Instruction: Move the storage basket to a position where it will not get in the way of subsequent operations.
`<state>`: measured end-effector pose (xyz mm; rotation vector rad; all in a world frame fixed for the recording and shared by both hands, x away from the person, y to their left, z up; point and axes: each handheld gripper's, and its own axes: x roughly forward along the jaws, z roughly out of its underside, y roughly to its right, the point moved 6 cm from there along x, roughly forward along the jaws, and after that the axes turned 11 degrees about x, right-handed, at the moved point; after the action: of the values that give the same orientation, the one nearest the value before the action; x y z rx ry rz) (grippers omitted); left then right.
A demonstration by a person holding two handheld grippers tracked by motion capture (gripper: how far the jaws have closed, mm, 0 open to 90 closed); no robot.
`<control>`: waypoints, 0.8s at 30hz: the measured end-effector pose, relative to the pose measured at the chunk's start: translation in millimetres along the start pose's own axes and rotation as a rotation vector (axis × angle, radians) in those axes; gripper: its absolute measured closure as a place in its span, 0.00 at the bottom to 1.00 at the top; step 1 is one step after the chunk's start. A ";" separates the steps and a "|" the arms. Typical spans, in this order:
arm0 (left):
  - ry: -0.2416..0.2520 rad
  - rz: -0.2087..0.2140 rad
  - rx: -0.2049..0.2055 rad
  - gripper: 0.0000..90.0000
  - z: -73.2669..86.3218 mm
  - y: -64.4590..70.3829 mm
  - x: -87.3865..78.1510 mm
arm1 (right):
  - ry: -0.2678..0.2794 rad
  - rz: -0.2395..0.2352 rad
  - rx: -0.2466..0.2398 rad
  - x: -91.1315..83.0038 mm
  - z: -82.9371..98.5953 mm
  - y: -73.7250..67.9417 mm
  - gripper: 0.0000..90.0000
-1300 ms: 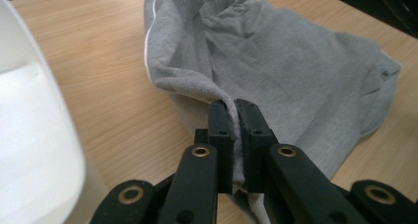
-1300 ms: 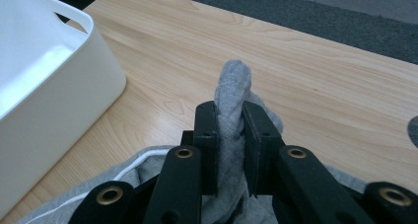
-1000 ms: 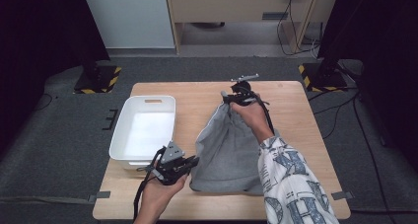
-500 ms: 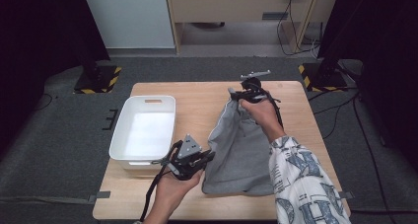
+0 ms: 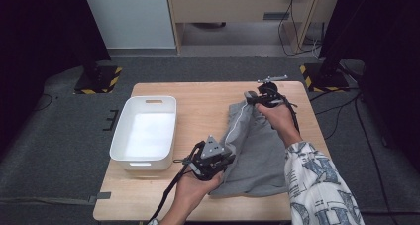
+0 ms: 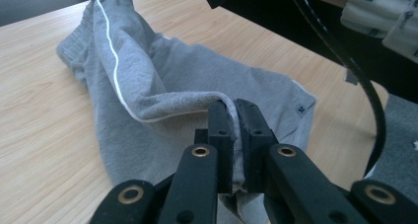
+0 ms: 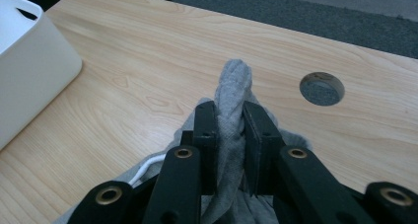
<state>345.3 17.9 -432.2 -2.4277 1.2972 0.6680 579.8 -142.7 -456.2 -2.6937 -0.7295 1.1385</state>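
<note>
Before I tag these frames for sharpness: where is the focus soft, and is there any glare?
High view: even light, dark edges, mild sheen inside the white bin. Left gripper view: grey garment crisp, near jaws slightly soft. Right gripper view: table sharp, no glare.

Two tools are counted: the left tool [image 5: 224, 161] and the right tool [image 5: 249, 98], each carried in one hand, so two hands are counted as well, the left hand [image 5: 194, 185] and the right hand [image 5: 277, 117]. One grey garment [image 5: 257, 150] is counted, with one white stripe seen along its edge. One white bin [image 5: 145, 132] is counted on one wooden table [image 5: 198, 101]. One round hole [image 7: 322, 88] is counted in the tabletop. One patterned sleeve [image 5: 322, 185] is counted.
</note>
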 end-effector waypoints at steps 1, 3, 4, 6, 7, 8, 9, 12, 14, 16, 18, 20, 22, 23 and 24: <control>0.005 0.001 0.001 0.95 -2.2 1.0 0.7 | 0.000 0.002 0.000 -1.4 0.2 2.4 0.87; 0.012 0.006 0.006 0.95 -6.1 3.2 2.7 | 0.006 0.004 0.003 -4.3 -0.5 6.1 0.87; 0.013 0.007 0.006 0.95 -7.3 4.3 4.4 | 0.007 0.010 0.006 -6.3 -0.9 8.4 0.87; 0.014 0.021 -0.001 0.95 -7.6 8.2 11.4 | 0.003 0.020 0.001 -7.7 -0.1 12.4 0.86; 0.012 0.024 0.000 0.95 -6.9 10.5 16.1 | -0.004 0.032 -0.002 -7.6 1.7 15.6 0.86; 0.007 0.030 0.002 0.95 -6.0 13.0 21.2 | -0.009 0.038 -0.001 -7.1 3.4 18.4 0.86; 0.007 0.044 -0.005 0.95 -4.9 16.8 28.5 | -0.012 0.040 0.002 -6.3 5.2 20.8 0.86; 0.008 0.060 -0.007 0.95 -4.8 22.9 39.0 | -0.023 0.053 -0.008 -2.4 10.6 26.5 0.86; 0.011 0.067 -0.006 0.95 -5.9 25.9 43.4 | -0.028 0.060 -0.013 -0.9 11.4 29.0 0.86; 0.014 0.068 -0.007 0.95 -6.8 27.7 46.8 | -0.024 0.060 -0.004 -1.2 10.5 30.4 0.86; 0.011 0.067 -0.005 0.95 -6.2 28.6 50.6 | -0.028 0.068 -0.005 -1.6 10.6 34.1 0.86; 0.012 0.067 -0.005 0.95 -5.4 29.2 52.8 | -0.032 0.076 -0.008 -1.4 11.3 37.3 0.86; 0.019 0.063 -0.012 0.95 -4.8 29.4 55.6 | -0.030 0.079 -0.007 -1.0 11.7 38.7 0.86; 0.018 0.058 -0.012 0.95 -4.6 29.4 56.9 | -0.031 0.078 -0.008 -0.4 12.1 38.9 0.86; 0.018 0.049 -0.007 0.95 -4.5 29.1 58.3 | -0.032 0.080 -0.011 0.2 12.3 38.9 0.85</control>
<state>350.1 -40.5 -461.0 -2.4201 1.3678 0.6663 586.1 -177.5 -476.6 -2.7429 -0.6392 1.2016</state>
